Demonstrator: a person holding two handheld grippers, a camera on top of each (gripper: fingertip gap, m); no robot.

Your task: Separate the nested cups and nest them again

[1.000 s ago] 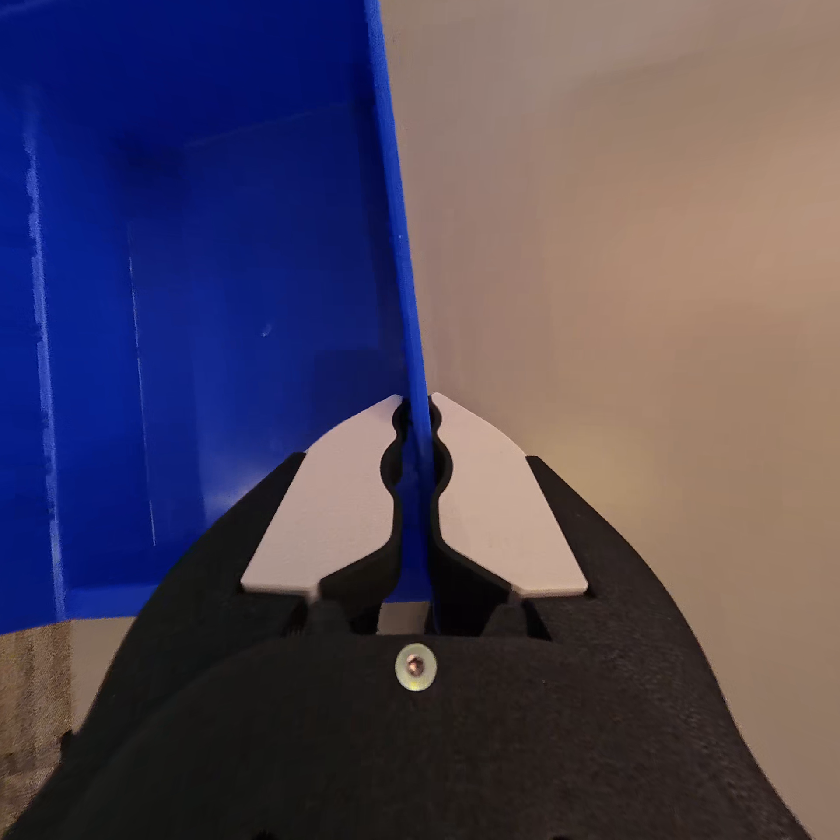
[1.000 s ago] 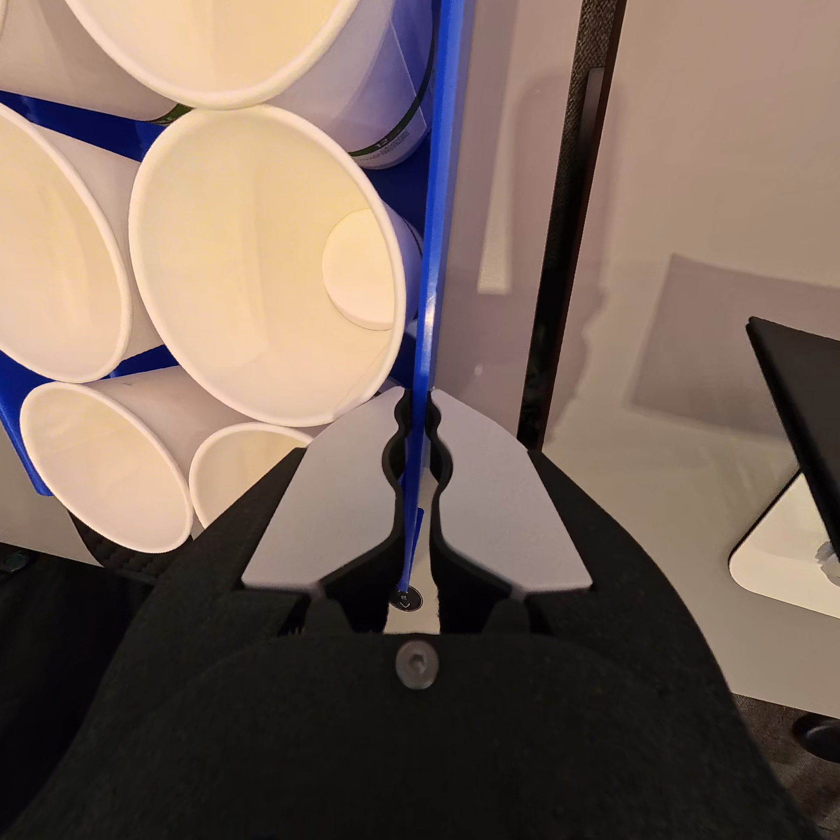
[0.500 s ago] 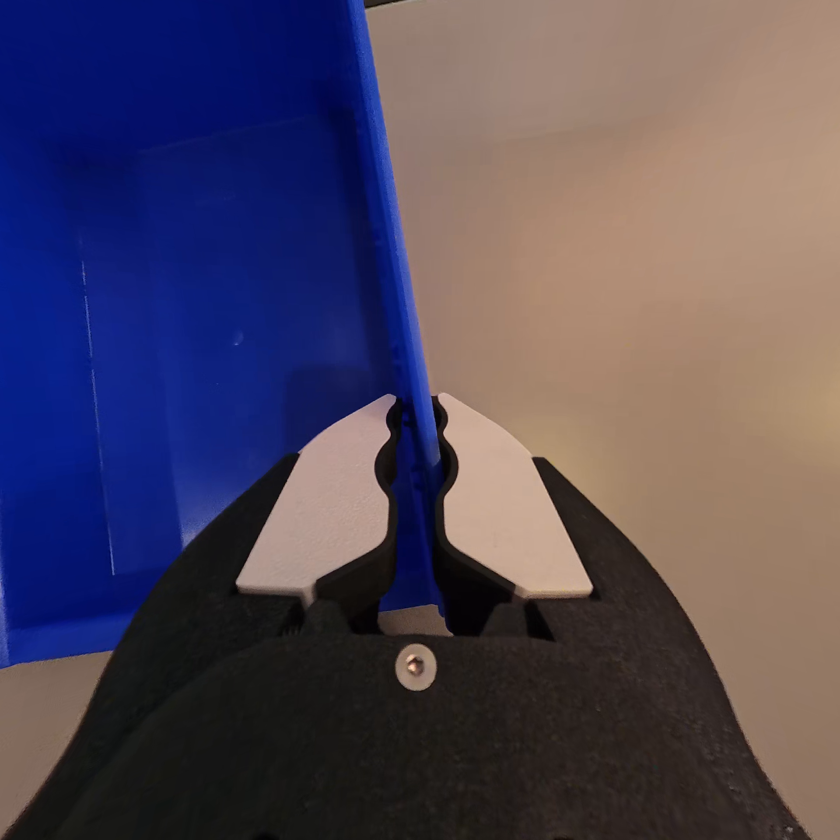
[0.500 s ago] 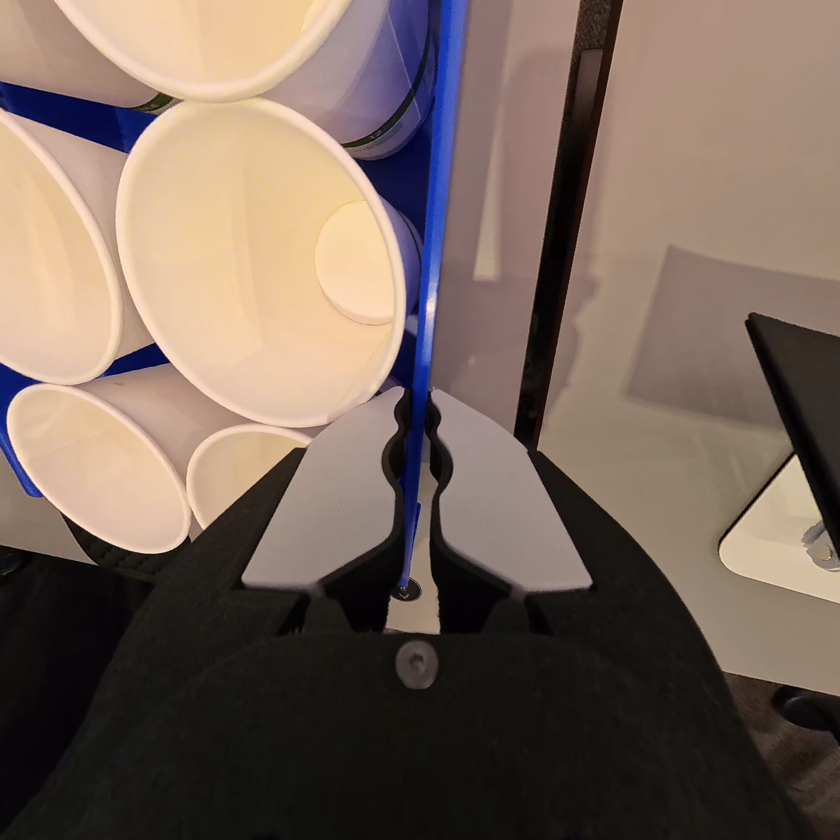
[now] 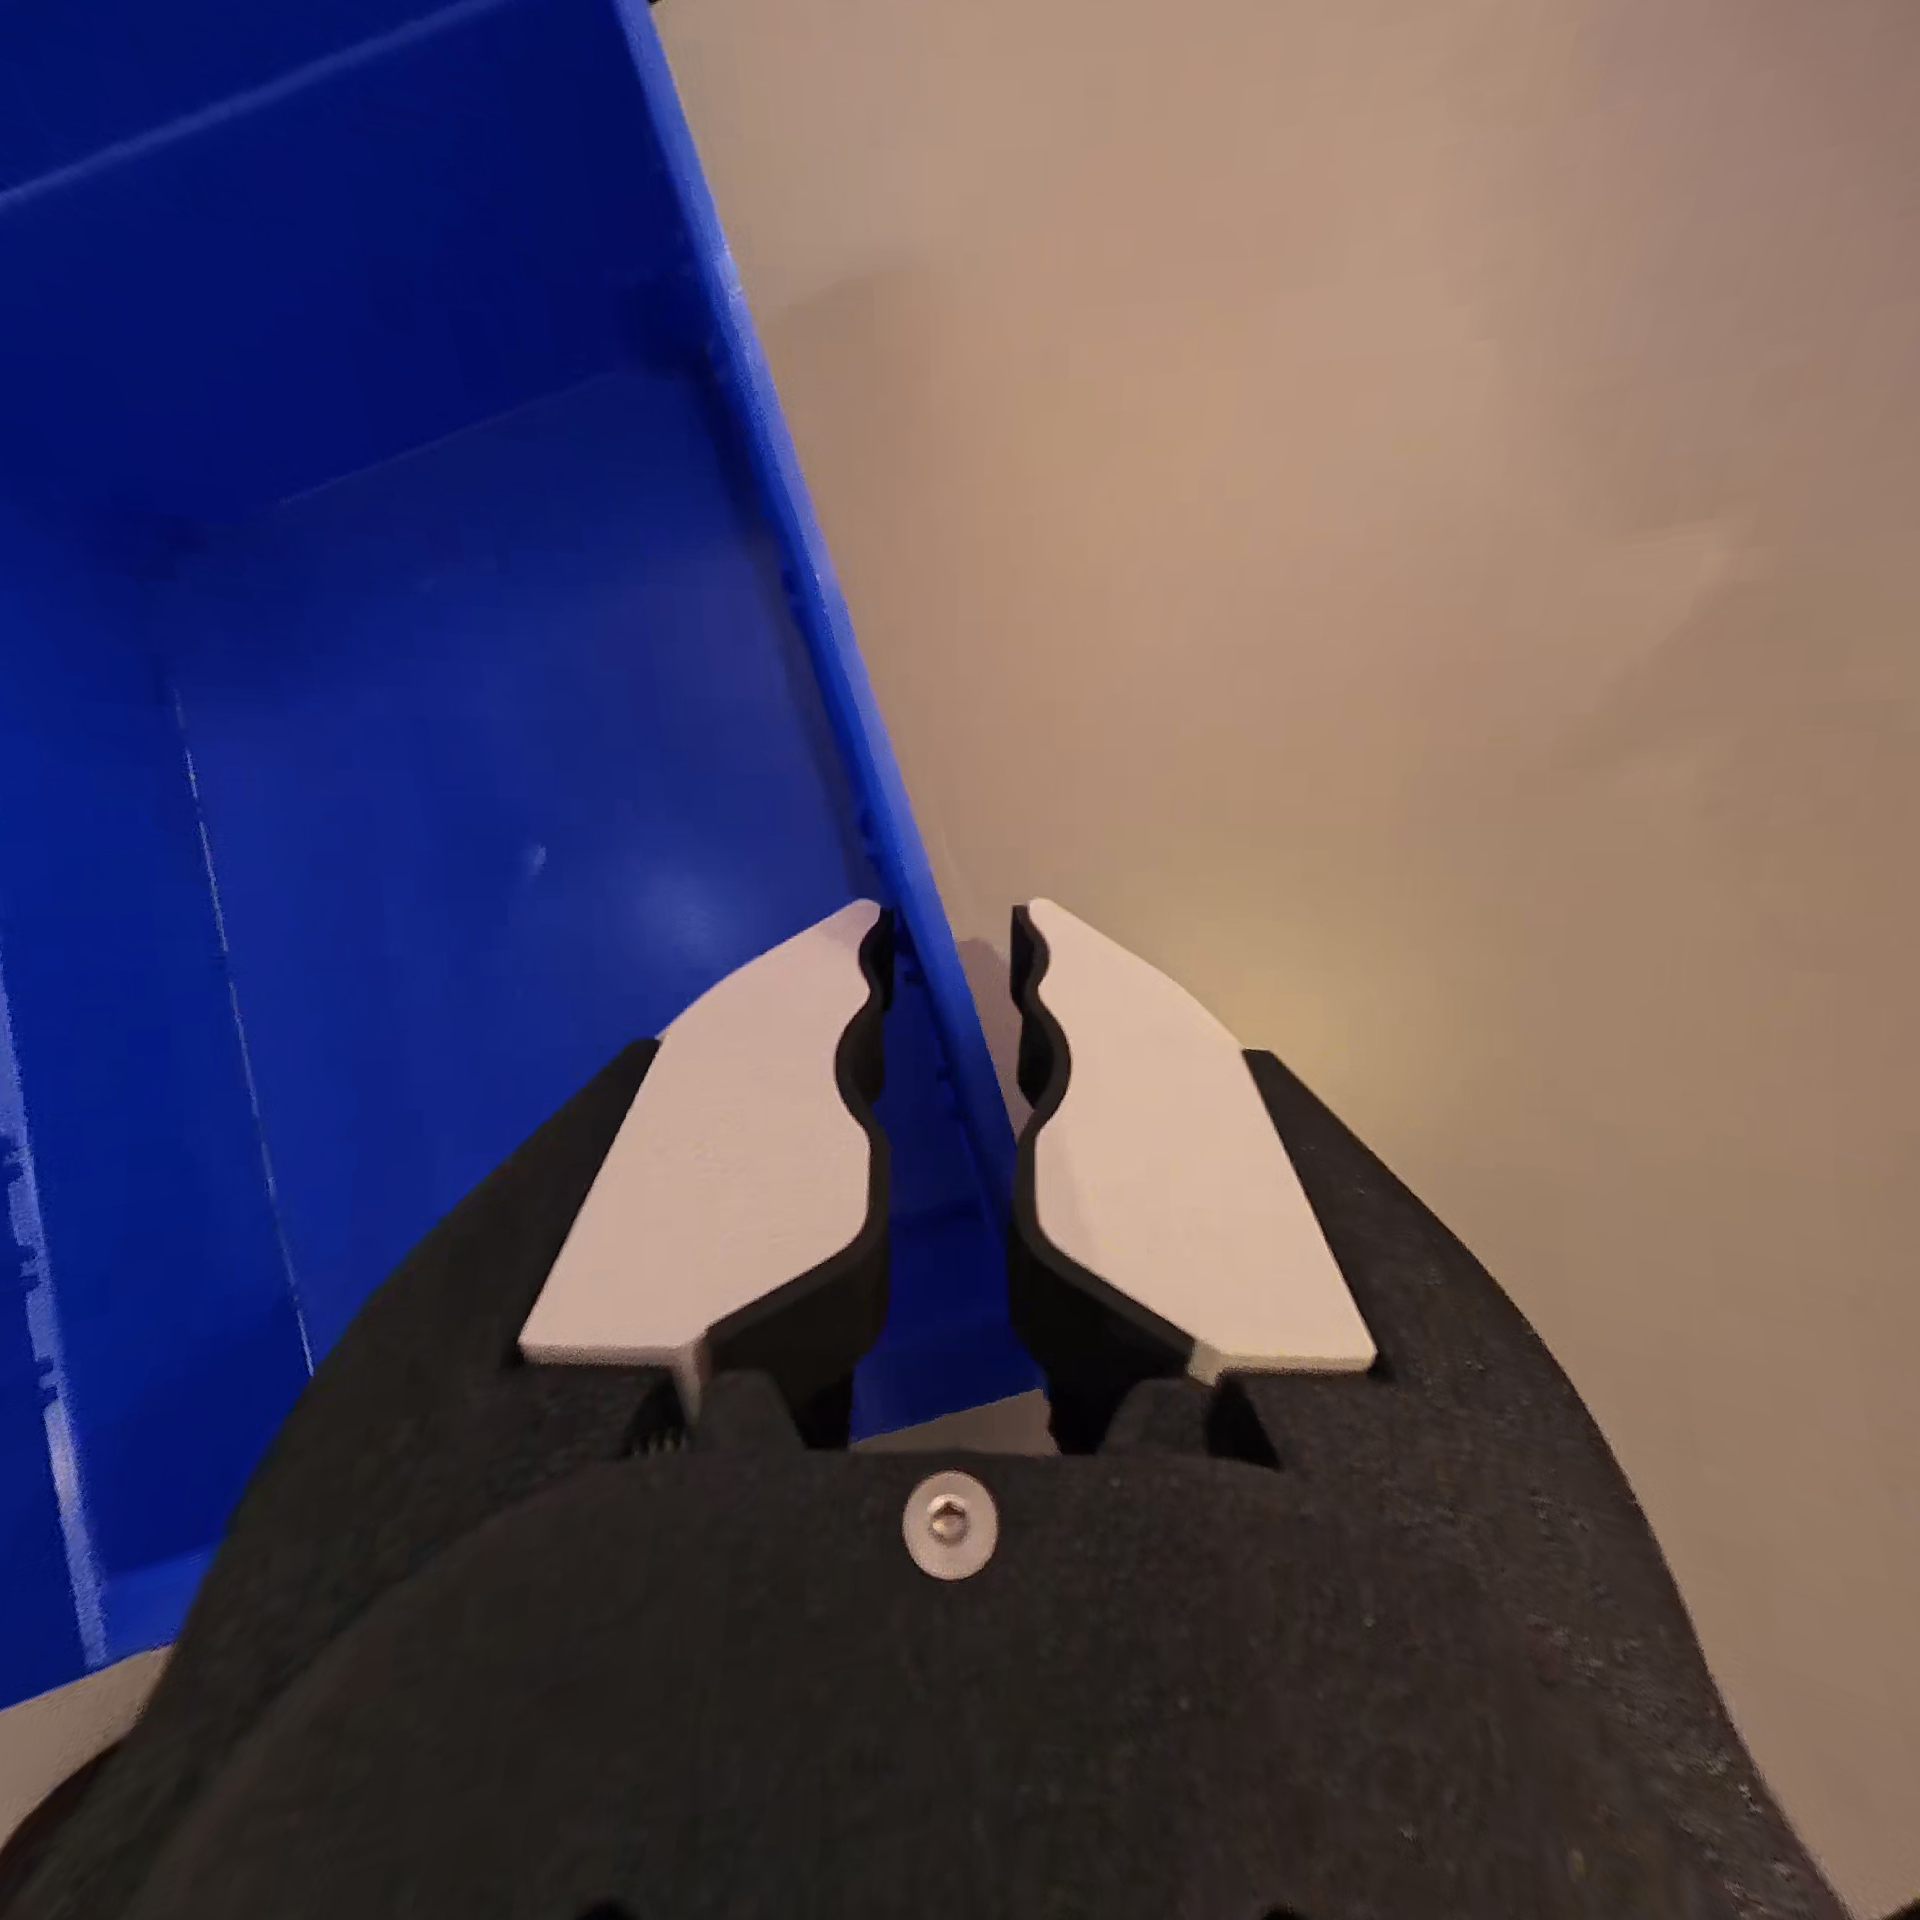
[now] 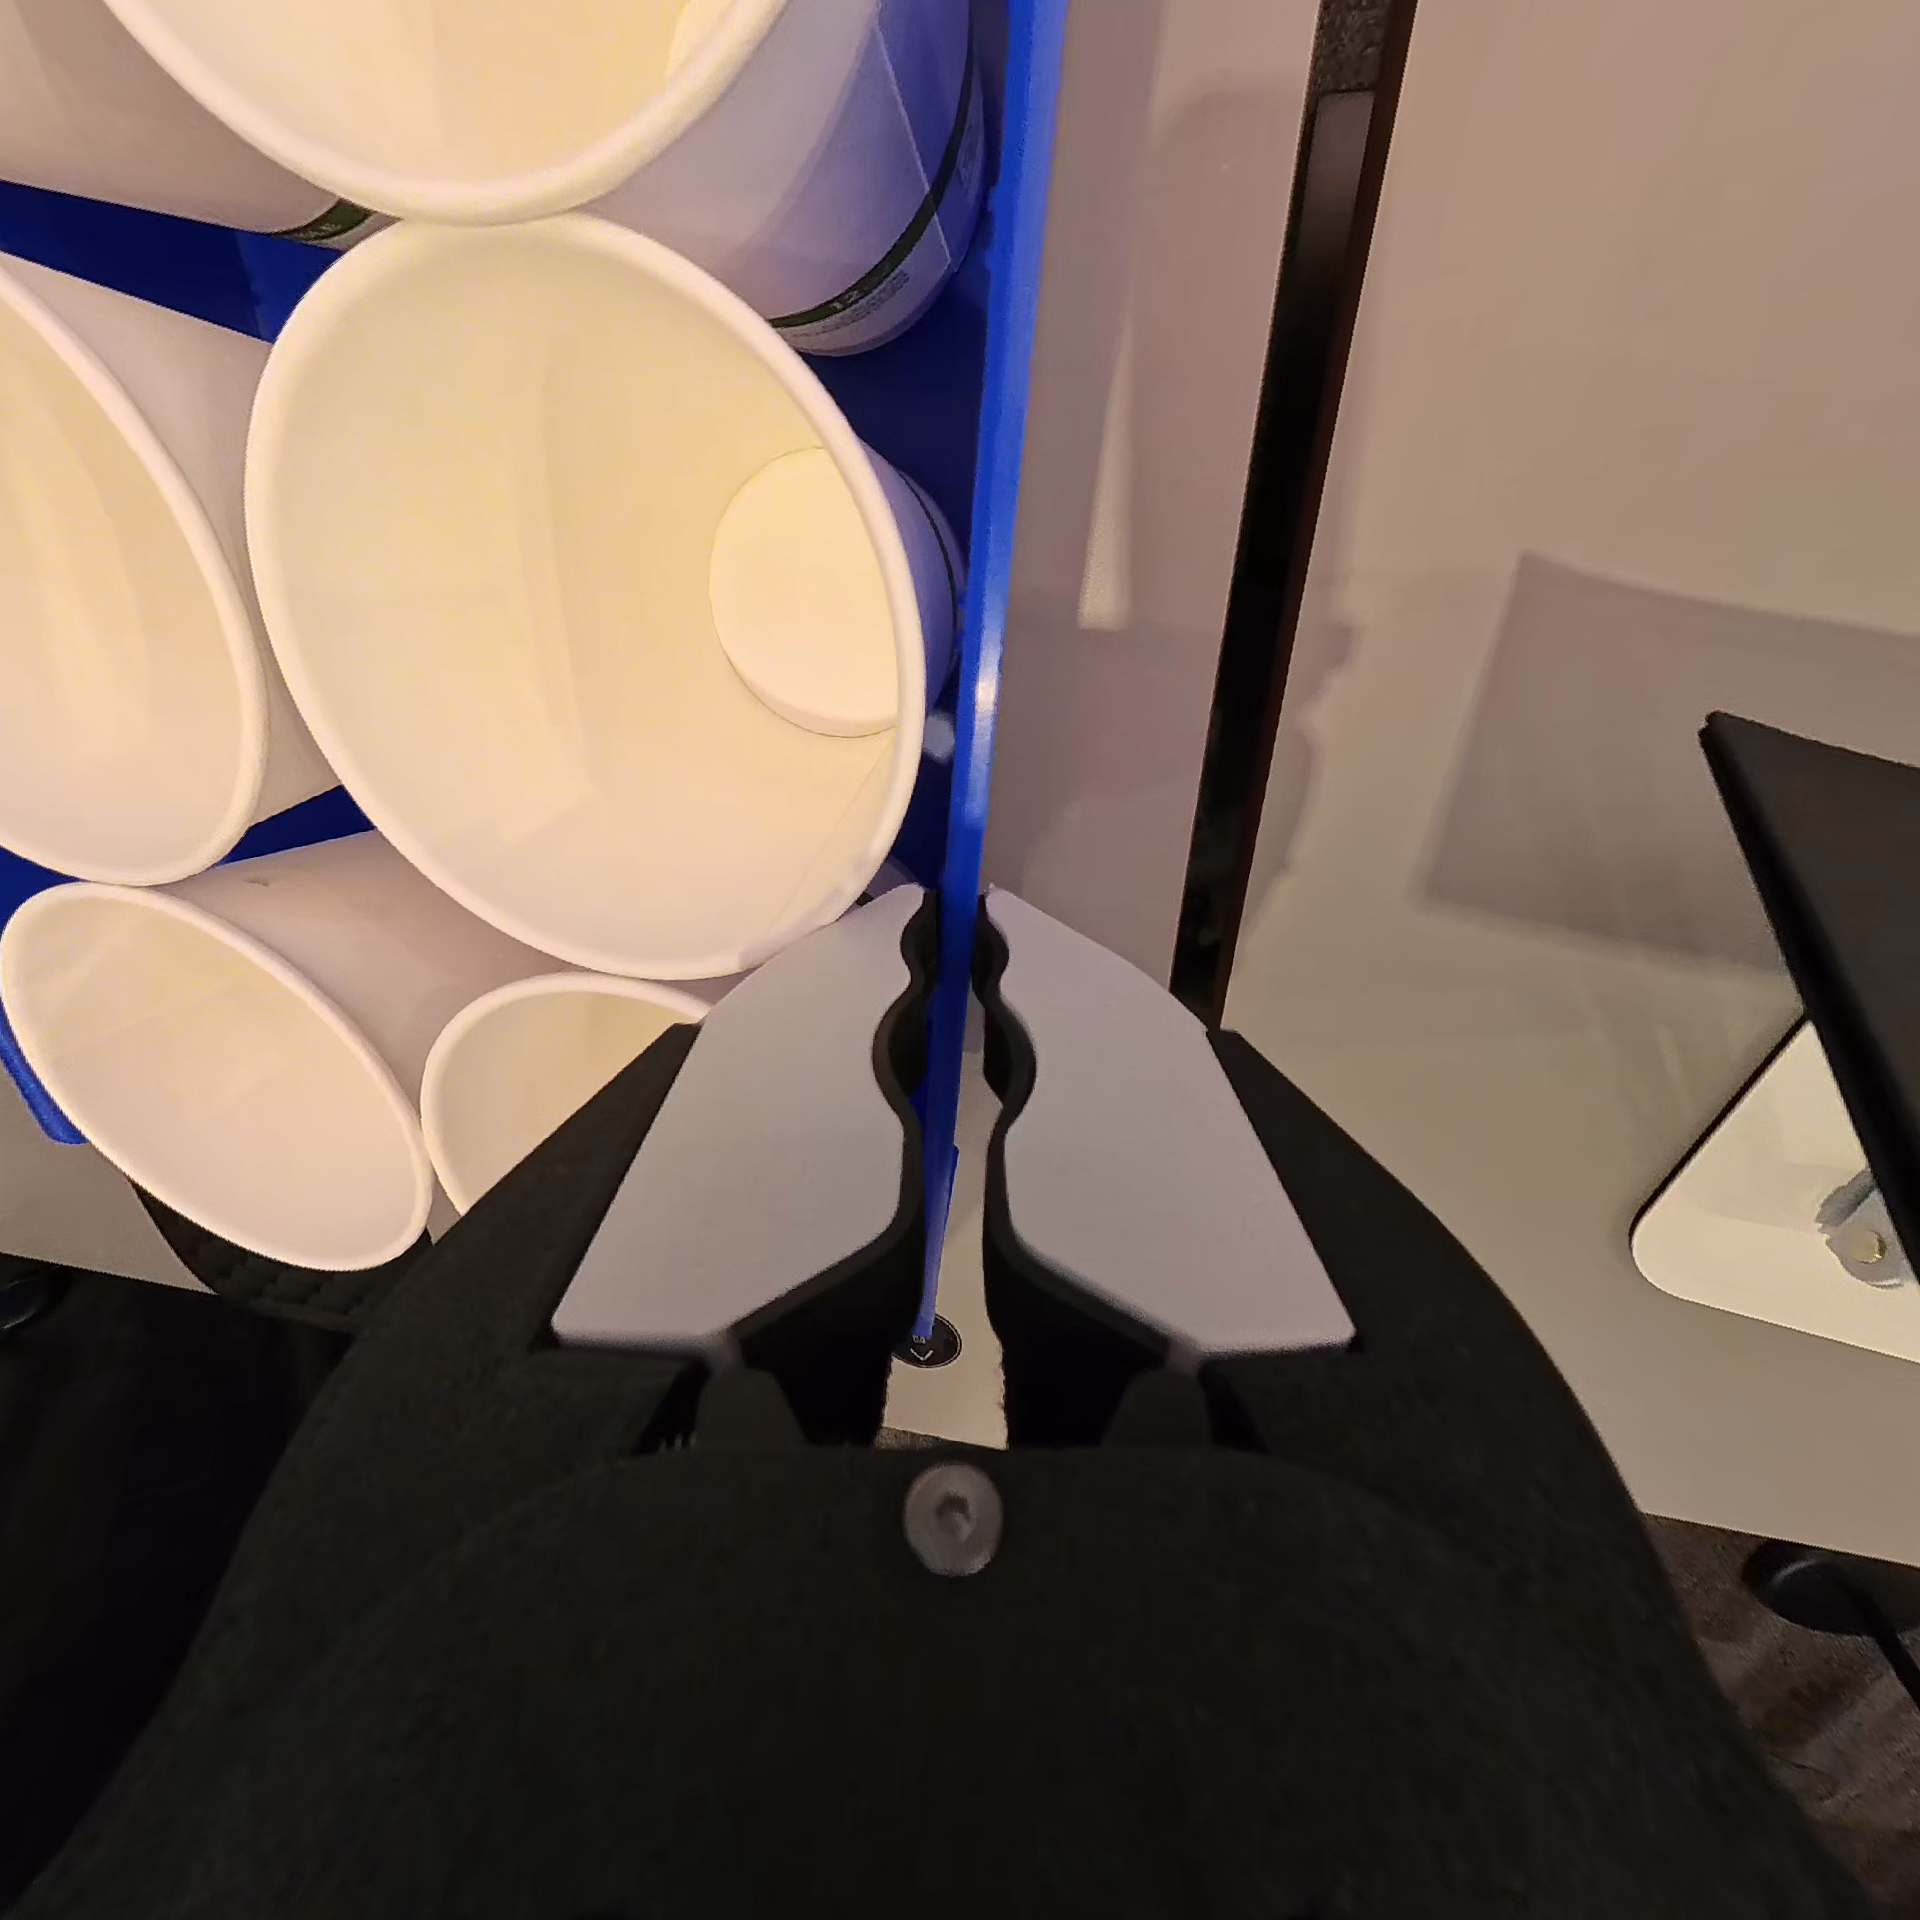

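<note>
Several white paper cups (image 6: pixel 582 603) lie on their sides in a blue bin (image 6: pixel 982 520), mouths toward the right wrist camera. One more cup (image 6: pixel 208 1081) sits at the lower left. My right gripper (image 6: pixel 956 896) is shut on the bin's thin right wall, next to the cups. In the left wrist view the bin (image 5: pixel 416 831) shows an empty blue inside. My left gripper (image 5: pixel 951 914) is open, and the bin wall (image 5: pixel 831 623) runs slanted through the gap between the jaws. No cups show in the left wrist view.
A beige surface (image 5: pixel 1403 623) lies right of the bin. In the right wrist view a black vertical post (image 6: pixel 1278 520) stands behind the bin. A black panel (image 6: pixel 1829 935) and a white table corner (image 6: pixel 1766 1205) are at the right. A chair caster (image 6: pixel 1808 1600) is below.
My left gripper's jaws have parted and let go of the bin wall, which now slants more across the view. My right gripper stays clamped on the wall.
</note>
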